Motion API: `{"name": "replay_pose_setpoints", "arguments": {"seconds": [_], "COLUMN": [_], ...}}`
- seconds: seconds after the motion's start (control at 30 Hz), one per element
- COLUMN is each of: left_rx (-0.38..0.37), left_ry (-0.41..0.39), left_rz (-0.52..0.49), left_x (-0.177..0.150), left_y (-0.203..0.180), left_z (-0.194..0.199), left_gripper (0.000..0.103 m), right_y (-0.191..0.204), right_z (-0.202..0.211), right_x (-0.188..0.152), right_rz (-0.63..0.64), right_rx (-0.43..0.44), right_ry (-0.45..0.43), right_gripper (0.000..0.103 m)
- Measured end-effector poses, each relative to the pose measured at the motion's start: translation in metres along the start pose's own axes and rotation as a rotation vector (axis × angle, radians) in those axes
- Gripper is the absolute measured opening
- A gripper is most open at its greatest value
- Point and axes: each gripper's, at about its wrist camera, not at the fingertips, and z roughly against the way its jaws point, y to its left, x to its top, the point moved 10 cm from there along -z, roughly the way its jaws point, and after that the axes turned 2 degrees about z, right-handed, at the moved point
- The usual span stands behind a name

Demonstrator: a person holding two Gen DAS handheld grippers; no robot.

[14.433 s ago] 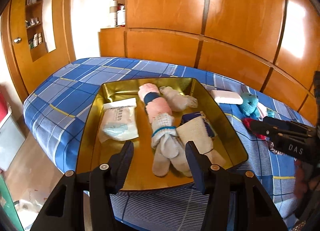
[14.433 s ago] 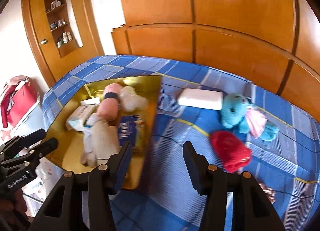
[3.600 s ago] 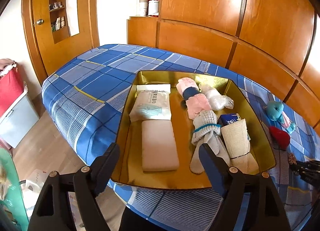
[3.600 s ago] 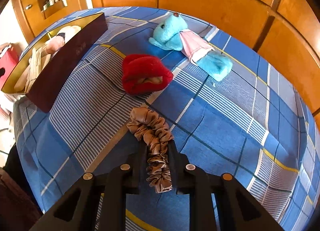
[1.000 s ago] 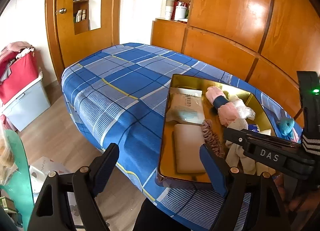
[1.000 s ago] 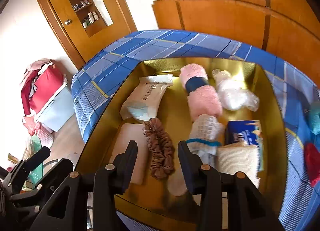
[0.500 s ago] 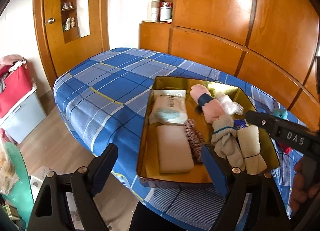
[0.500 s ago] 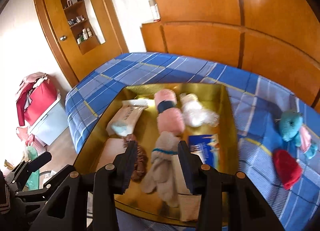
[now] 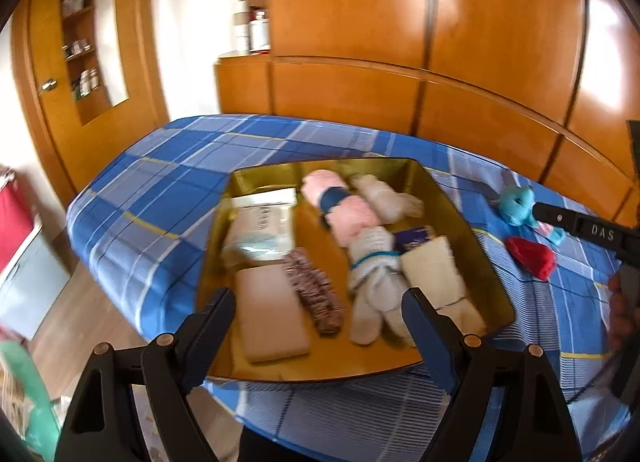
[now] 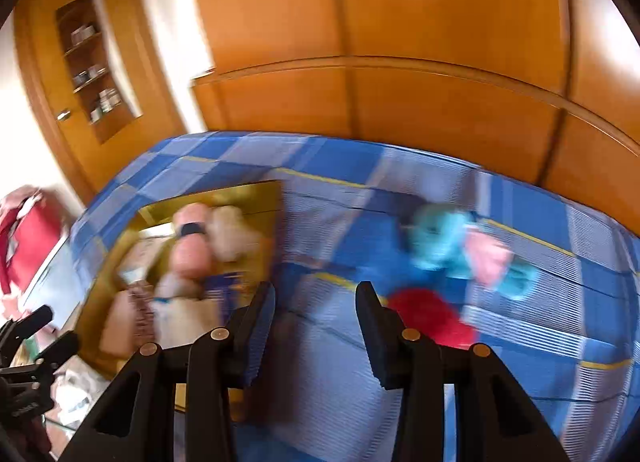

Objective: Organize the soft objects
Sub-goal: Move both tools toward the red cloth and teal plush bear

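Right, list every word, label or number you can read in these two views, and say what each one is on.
"DAS": white letters on the right gripper, seen from the left wrist.
White print on the left gripper, seen from the right wrist: too blurred to read.
Print on the white tissue pack and the blue packet in the gold tray: too blurred.
Jars on the cabinet: unreadable.

Bed (image 9: 168, 198), blue plaid cover with white and yellow stripes, carries everything. Gold tray (image 9: 476, 238) lies directly on cover, near bed's front edge. Right of tray, on bare cover: turquoise plush toy (image 9: 518, 206) farther back, red fuzzy item (image 9: 532, 256) just in front of toy, both apart from tray wall. Left of tray and behind tray: plain cover only.
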Motion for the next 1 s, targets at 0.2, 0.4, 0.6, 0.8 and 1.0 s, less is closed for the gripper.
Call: {"name": "replay_pose_setpoints", "arguments": {"seconds": [0.2, 0.4, 0.6, 0.8, 1.0], "left_rx": [-0.09, -0.178, -0.297, -0.374, -0.413], "left_ry": [0.037, 0.044, 0.139, 0.22, 0.323], "left_rz": [-0.054, -0.116, -0.136, -0.201, -0.222], "left_x": [0.004, 0.014, 0.016, 0.006, -0.011], "left_y": [-0.042, -0.091, -0.152, -0.223, -0.28], "left_z": [-0.008, -0.012, -0.028, -0.049, -0.081], "left_gripper": [0.086, 0.092, 0.092, 0.092, 0.079], "right_y": [-0.081, -0.159, -0.231, -0.242, -0.231], "right_z": [0.013, 0.023, 0.026, 0.032, 0.033], "right_x": [-0.003, -0.018, -0.048, -0.047, -0.041], "right_rz": [-0.065, -0.135, -0.401, -0.491, -0.482], "right_rx": [-0.119, -0.227, -0.273, -0.223, -0.18], "right_ry": [-0.014, -0.024, -0.012, -0.031, -0.031], "right_gripper": [0.042, 0.042, 0.042, 0.042, 0.042]}}
